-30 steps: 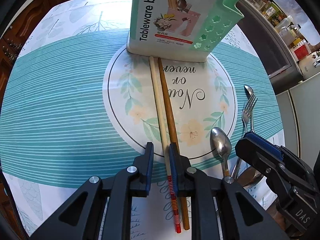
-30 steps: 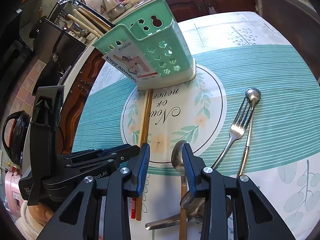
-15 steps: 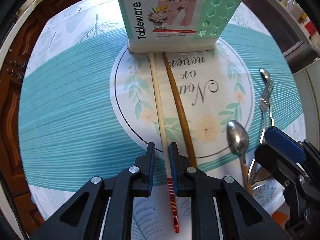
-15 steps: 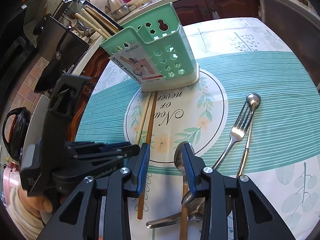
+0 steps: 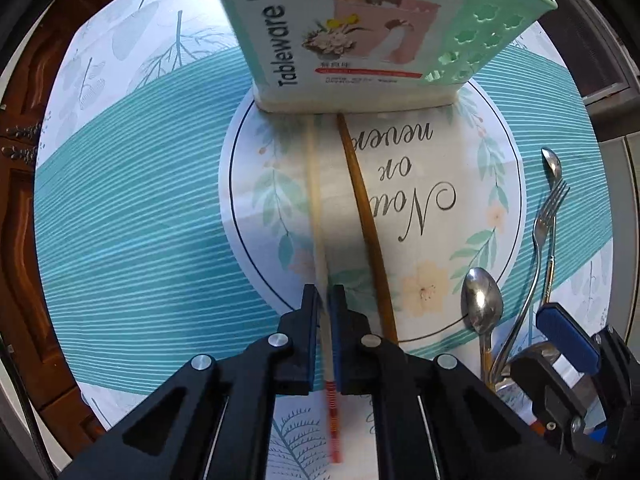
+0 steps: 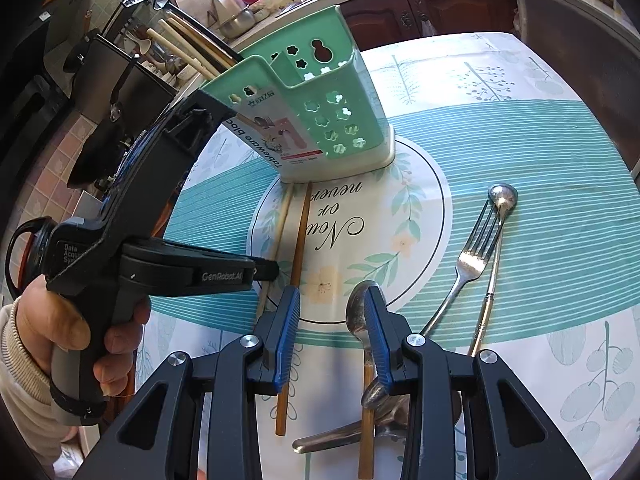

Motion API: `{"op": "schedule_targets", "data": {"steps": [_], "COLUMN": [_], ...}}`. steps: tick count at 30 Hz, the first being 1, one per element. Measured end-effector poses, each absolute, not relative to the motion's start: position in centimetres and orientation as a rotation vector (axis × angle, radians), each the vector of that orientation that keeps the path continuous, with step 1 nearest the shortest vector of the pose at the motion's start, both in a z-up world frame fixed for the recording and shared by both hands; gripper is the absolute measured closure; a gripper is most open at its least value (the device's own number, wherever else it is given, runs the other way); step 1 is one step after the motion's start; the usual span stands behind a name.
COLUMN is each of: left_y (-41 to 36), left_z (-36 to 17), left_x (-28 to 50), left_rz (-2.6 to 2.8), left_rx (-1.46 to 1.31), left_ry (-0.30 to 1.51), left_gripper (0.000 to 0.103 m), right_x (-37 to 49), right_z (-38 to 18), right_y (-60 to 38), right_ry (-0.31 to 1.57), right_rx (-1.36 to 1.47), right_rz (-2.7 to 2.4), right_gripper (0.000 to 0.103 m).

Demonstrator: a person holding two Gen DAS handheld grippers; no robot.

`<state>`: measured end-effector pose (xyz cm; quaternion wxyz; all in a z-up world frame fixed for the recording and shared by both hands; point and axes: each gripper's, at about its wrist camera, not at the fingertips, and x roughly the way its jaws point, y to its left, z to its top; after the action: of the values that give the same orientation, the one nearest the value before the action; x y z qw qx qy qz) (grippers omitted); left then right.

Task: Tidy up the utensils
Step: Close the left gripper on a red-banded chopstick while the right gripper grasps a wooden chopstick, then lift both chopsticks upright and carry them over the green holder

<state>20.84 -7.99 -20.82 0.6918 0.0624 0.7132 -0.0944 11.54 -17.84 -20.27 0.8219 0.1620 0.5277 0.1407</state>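
Progress assessment: early stage; no utensil can be seen inside the holder, though its interior is only partly in view.

Left side. The left gripper [image 5: 325, 308] has its jaws drawn narrow around the pale chopstick [image 5: 315, 196], gripping near its red-striped handle end. The far tip of this chopstick reaches the foot of the green utensil holder [image 6: 320, 120], and the right wrist view suggests the gripped end is raised off the desk [image 5: 132, 216], though this cannot be told for certain. Judged to be the first item in hand for transfer.

Centre. The brown chopstick [image 5: 364, 220] lies flat on the printed cloth just beside the pale one, its tip also at the holder's base. Not gripped. The holder stands upright at the far edge of the round "Now or never" print, paper label facing the left gripper.

Right side. The right gripper [image 6: 332, 308] hangs low with jaws moderately wide and nothing between them; the large spoon [image 6: 358, 312] lies directly beneath, its bowl beside the right-hand jaw. A fork [image 6: 472, 256] and a slim long-handled spoon [image 6: 500, 216] lie side by side, touching, well apart from the holder. A further metal utensil handle lies crosswise under the right gripper; its type cannot be told.

Outstanding: both chopsticks, two spoons, the fork and the unidentified piece all remain to be placed in the holder.
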Motion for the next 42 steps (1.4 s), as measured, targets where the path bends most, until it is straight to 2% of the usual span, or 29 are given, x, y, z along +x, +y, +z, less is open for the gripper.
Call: {"op": "schedule_targets", "data": {"steps": [9,14,23,32,42], "left_y": [-3.5,-1.0,1.8,1.9,2.9], "left_z": [-20.7,-20.4,-19.9,-20.4,-20.1], "left_x": [18.4,17.4,13.4,13.1,13.0], "left_rz": [-0.222,-0.224,-0.262,-0.281,-0.309], "left_rx": [0.065,0.012,-0.017,-0.037,-0.070], "left_ry": [1.561,1.541,1.478,1.474,1.464], "left_gripper": [0.100,0.100,0.100,0.099,0.099], "right_x": [13.6,16.5,20.7,21.6,22.2], "right_z": [-20.4,-21.1,-23.6,-24.8,-24.8], "right_y": [-15.4,-12.2,-7.7,-4.5,-3.2], "right_ry": [1.174,1.278,1.468,1.514,1.543], "right_rx": [0.269,0.210,0.073,-0.111,-0.170], "right_rz": [0.324,0.366,0.317,0.244,0.210], "right_gripper": [0.069,0.070,0.077,0.078,0.081]}}
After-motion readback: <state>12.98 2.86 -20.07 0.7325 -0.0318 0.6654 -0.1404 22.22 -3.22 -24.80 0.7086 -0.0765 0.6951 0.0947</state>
